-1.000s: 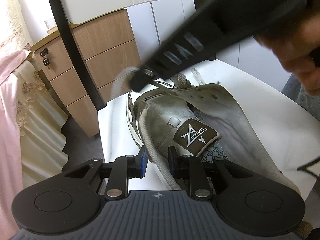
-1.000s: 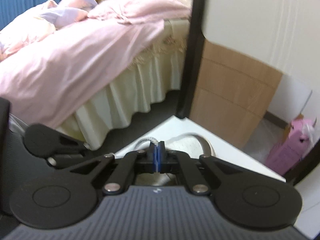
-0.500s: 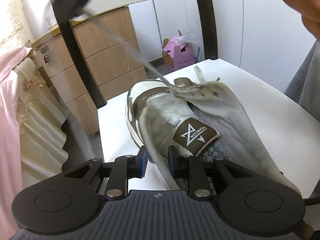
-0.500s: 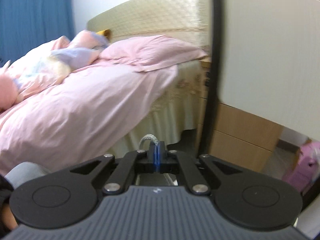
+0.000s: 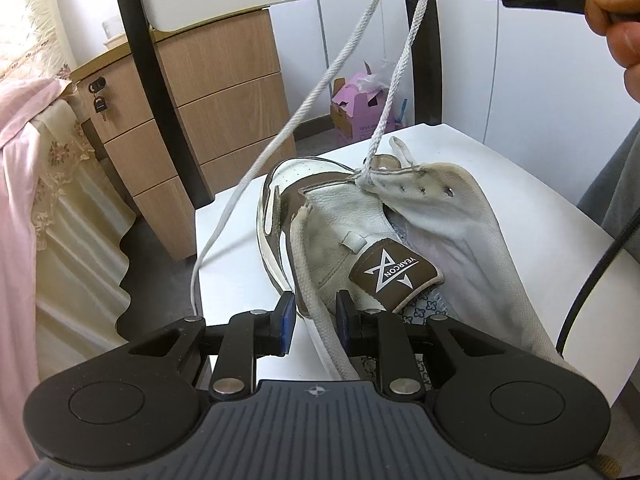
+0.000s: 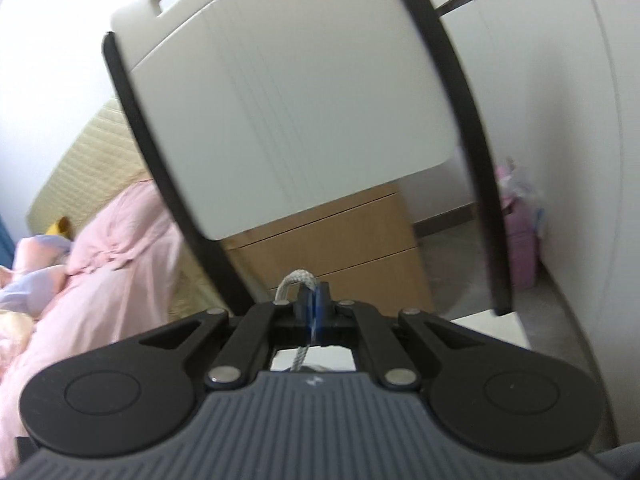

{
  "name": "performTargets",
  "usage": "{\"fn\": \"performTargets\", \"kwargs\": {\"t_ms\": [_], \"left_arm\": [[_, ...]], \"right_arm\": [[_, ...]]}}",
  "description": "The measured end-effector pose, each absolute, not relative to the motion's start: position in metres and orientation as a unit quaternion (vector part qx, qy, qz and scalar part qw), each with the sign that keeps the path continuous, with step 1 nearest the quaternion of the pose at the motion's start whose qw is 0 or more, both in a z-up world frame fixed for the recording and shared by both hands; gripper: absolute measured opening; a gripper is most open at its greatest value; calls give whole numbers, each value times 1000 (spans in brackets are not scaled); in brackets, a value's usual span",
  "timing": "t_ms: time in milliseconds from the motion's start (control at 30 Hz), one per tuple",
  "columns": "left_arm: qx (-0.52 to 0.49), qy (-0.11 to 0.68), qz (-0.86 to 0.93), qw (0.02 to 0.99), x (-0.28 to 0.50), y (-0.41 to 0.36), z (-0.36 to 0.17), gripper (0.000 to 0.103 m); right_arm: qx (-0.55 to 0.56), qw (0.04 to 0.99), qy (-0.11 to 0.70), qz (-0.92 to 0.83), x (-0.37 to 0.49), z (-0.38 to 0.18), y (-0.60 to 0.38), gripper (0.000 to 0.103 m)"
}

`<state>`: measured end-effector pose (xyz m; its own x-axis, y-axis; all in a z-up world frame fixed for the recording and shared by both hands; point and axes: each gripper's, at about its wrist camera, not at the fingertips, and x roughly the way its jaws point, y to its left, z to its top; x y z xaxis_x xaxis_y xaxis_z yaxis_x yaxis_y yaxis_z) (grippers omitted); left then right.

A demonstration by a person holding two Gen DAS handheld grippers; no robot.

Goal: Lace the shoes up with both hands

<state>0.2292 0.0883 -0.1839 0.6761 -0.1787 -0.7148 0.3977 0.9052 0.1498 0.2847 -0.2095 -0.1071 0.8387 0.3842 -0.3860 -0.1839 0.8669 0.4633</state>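
Shoe (image 5: pixel 360 220) lies on the white seat (image 5: pixel 500 168) of a chair, white and brown leather, toe pointing away from me, tongue with its brown logo tab folded out toward my left gripper (image 5: pixel 312 314). My left gripper is partly closed around the near edge of the shoe's eyelet flap, one pad on each side; the pads look to be touching it, so I read it as a grip on the flap. My right gripper (image 6: pixel 313 306) is clenched tight on the lace (image 5: pixel 396 80), held high above the shoe at the top of the left view, my hand (image 5: pixel 616 12) behind it. One stretch of lace runs taut from the right gripper down to the front eyelet of the shoe; the other end loops out of the jaws and hangs slack down past the left edge of the seat. In the right view a short bend of lace sticks up just beside the closed pads. Behind are the chair backrest (image 6: pixel 288 112), a wooden drawer unit (image 5: pixel 224 112), a pink box (image 5: pixel 360 108) on the floor and a bed with pink bedding (image 6: pixel 104 280).
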Motion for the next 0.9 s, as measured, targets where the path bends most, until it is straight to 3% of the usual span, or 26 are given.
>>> {"fn": "performTargets", "kwargs": {"t_ms": [533, 767, 900], "left_arm": [[140, 370, -159, 905, 241, 142, -180, 24], [137, 372, -160, 904, 243, 153, -181, 24], [140, 373, -159, 903, 241, 161, -179, 24]], "right_arm": [[118, 980, 56, 148, 241, -38, -200, 3], [143, 983, 4, 113, 190, -10, -241, 2], [153, 984, 27, 90, 174, -9, -273, 2]]}}
